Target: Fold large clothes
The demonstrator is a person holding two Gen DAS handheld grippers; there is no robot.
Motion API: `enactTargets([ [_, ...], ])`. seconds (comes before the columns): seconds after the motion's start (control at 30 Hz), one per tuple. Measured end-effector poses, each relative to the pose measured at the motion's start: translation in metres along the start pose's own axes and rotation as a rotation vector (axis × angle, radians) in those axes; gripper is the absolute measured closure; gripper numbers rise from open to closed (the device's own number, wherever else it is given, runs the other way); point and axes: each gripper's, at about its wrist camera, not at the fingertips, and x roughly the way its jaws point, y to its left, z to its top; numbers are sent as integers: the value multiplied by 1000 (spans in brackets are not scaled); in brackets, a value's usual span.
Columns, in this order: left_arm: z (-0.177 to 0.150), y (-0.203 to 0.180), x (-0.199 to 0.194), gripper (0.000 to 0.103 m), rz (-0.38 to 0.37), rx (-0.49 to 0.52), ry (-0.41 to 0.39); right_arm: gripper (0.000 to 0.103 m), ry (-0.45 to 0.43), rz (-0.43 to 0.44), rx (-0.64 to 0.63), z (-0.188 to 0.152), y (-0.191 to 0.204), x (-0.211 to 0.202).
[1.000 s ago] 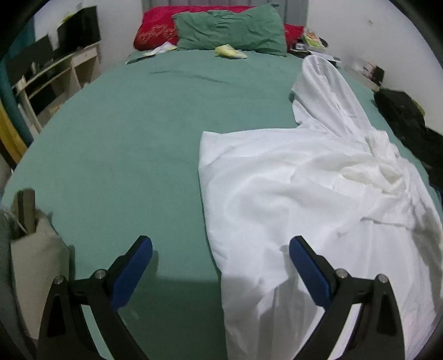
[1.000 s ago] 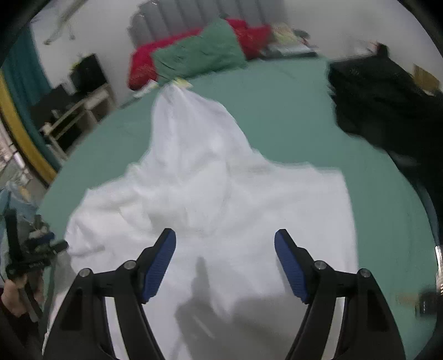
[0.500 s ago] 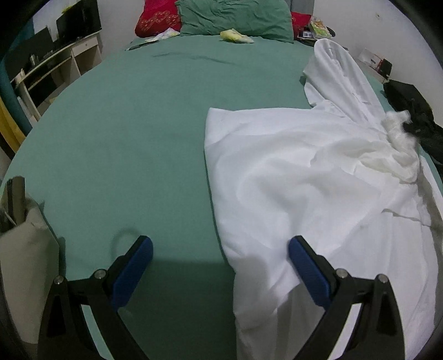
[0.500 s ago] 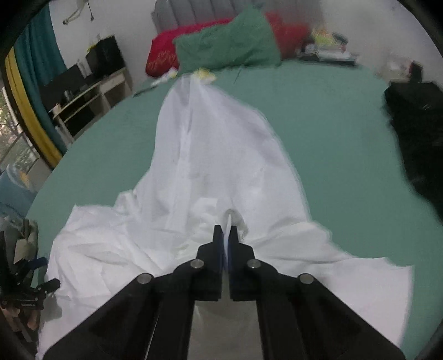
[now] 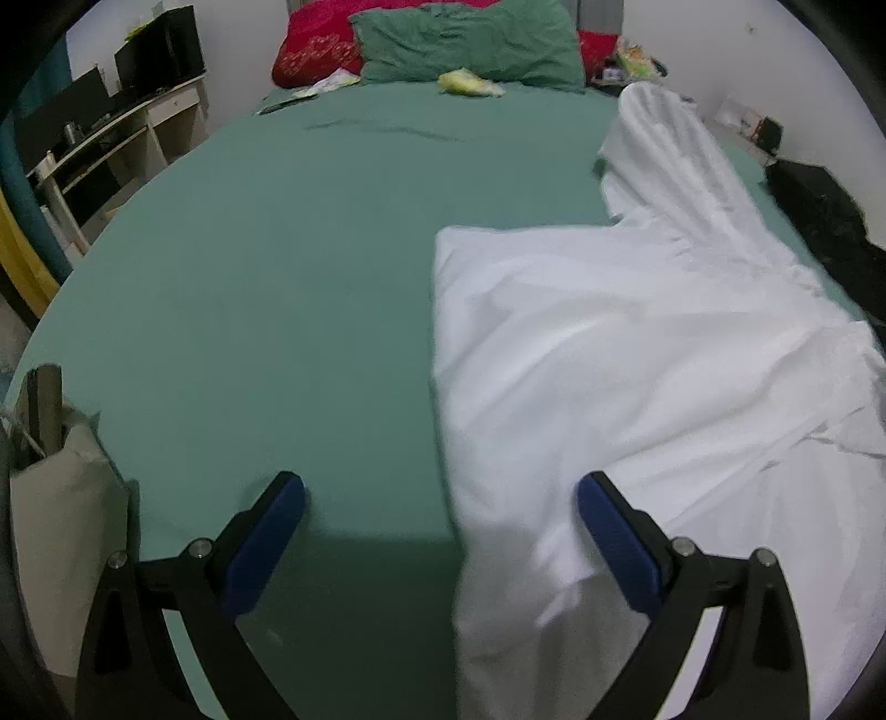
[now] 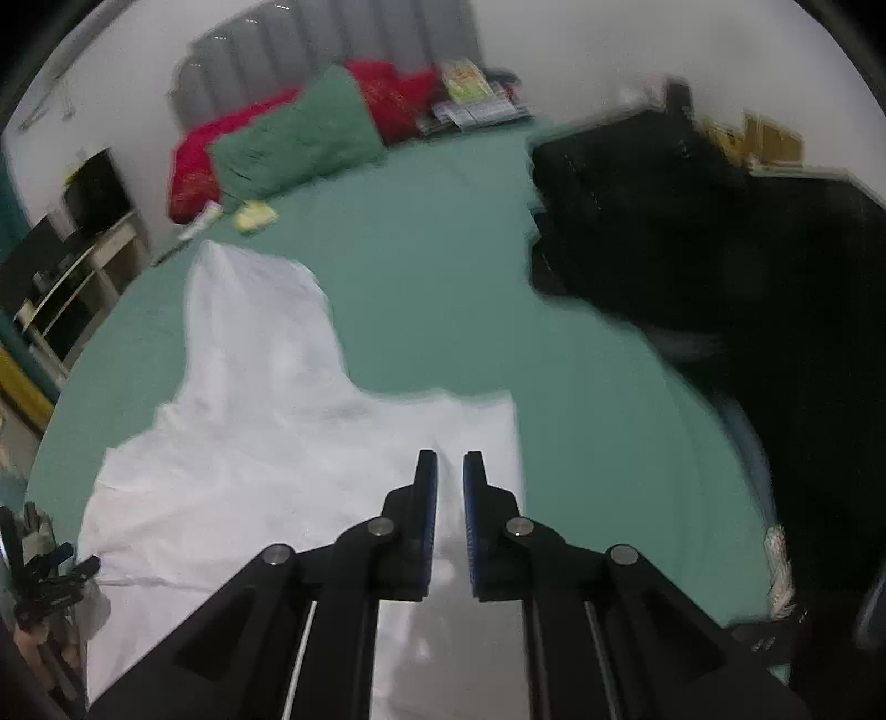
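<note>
A large white garment [image 5: 637, 360] lies spread on the green bed sheet [image 5: 249, 277], one sleeve reaching toward the pillows. My left gripper [image 5: 440, 498] hangs open over the bed's near edge; the garment's left edge runs between its fingers, untouched. In the right wrist view the garment [image 6: 266, 443] lies flat under my right gripper [image 6: 450, 459]. Its jaws are opening, with a narrow gap between the blue pads. I see no fold pinched between them, only cloth lying below.
A pile of black clothing [image 6: 720, 249] covers the bed's right side. Green pillow [image 5: 470, 44] and red pillow [image 5: 315, 44] lie at the head, with a small yellow item [image 5: 470, 83]. A beige bag [image 5: 55, 526] stands at the bed's near left, and shelves [image 5: 111, 144] line the left wall.
The right gripper shut on a bunched part of the white garment and carried it to the right. That cloth now lies flat and the jaws have parted slightly. The left gripper stayed open and nearly still.
</note>
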Motion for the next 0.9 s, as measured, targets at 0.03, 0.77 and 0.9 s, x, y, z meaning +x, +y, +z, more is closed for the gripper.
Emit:
enactTargets([
  [0.03, 2, -1, -4, 4, -7, 3, -18, 93, 9, 18, 3, -6, -3, 3],
  [0.77, 24, 33, -5, 4, 20, -90, -106, 29, -130, 199, -589, 105, 212, 130],
  [0.9, 24, 41, 0, 4, 12, -119, -73, 29, -162, 105, -794, 117, 257, 159],
])
